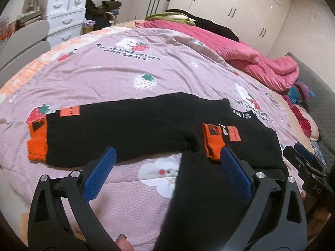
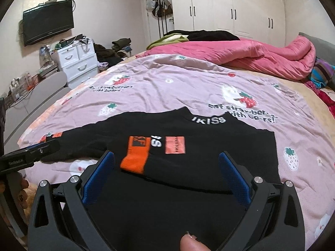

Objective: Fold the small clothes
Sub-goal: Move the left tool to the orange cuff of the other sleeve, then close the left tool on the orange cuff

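A small black sweater (image 1: 125,125) (image 2: 230,146) with orange cuffs lies flat on the purple strawberry bedspread (image 1: 125,73). One sleeve stretches out to the left and ends in an orange cuff (image 1: 36,142). The other sleeve is folded across the body, its orange cuff (image 1: 212,142) (image 2: 136,156) lying beside an orange patch (image 2: 174,145). My left gripper (image 1: 167,152) (image 2: 48,146) hovers open over the sweater's near edge, nothing between its blue pads (image 1: 102,171). My right gripper (image 2: 167,156) (image 1: 297,151) stands open above the sweater's body, holding nothing.
A pink quilt (image 1: 261,62) (image 2: 251,56) and dark clothes are heaped along the bed's far side. White drawers (image 1: 65,21) (image 2: 77,62) stand left of the bed, a wall television (image 2: 48,24) above them. Wardrobes line the back wall. A fingertip (image 2: 190,243) shows at the bottom edge.
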`<state>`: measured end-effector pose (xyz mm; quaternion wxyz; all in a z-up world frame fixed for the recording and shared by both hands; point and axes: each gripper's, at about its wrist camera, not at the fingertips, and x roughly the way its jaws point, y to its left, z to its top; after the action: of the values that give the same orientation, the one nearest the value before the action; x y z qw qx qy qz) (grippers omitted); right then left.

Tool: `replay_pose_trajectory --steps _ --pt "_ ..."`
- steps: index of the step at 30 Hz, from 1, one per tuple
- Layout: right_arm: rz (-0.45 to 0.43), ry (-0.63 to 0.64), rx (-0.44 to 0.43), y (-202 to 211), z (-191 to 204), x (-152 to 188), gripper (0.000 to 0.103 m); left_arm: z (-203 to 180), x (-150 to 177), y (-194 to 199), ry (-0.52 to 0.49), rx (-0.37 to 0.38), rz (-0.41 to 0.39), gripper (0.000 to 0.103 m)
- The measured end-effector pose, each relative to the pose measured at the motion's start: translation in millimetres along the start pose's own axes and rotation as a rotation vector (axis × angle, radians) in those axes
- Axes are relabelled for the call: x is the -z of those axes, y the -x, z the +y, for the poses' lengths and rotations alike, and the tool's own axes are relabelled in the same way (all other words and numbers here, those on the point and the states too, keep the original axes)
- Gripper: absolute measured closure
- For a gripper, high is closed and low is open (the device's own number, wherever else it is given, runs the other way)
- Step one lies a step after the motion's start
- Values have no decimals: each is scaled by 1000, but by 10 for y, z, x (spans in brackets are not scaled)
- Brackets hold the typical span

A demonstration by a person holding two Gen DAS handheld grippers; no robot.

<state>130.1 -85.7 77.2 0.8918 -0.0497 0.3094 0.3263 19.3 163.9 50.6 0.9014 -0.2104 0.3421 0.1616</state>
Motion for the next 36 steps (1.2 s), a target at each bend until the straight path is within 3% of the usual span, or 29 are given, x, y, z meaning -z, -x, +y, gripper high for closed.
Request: replay_pose_trajectory --steps 10,36 --pt "23 49 2 -93 312 -37 4 316 -13 84 77 -27 -14 9" --pt "23 129 -141 -236 1028 -222 4 1079 29 147 263 -124 -10 9"
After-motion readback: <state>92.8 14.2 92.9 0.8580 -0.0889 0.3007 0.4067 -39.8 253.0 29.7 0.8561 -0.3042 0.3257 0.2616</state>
